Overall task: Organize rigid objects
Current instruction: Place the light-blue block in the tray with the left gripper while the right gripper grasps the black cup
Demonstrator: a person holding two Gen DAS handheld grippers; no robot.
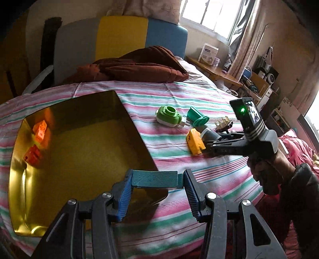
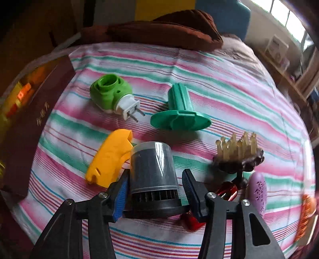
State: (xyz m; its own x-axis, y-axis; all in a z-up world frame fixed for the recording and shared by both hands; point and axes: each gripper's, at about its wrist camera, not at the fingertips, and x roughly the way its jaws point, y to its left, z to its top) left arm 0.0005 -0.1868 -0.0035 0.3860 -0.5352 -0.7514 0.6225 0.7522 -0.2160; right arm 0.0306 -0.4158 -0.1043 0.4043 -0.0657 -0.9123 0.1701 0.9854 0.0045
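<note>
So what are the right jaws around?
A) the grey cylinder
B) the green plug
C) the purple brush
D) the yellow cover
A: the right gripper straddles the grey cylinder, jaws on either side; whether they pinch it yet isn't clear.

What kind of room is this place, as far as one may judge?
Most likely a bedroom: the toys lie on a bed with a striped sheet, a padded headboard stands behind it, and a curtained window is beside it.

The left claw [image 1: 157, 180] grips a teal block [image 1: 155, 179] above the gold tin [image 1: 83, 147].
</note>
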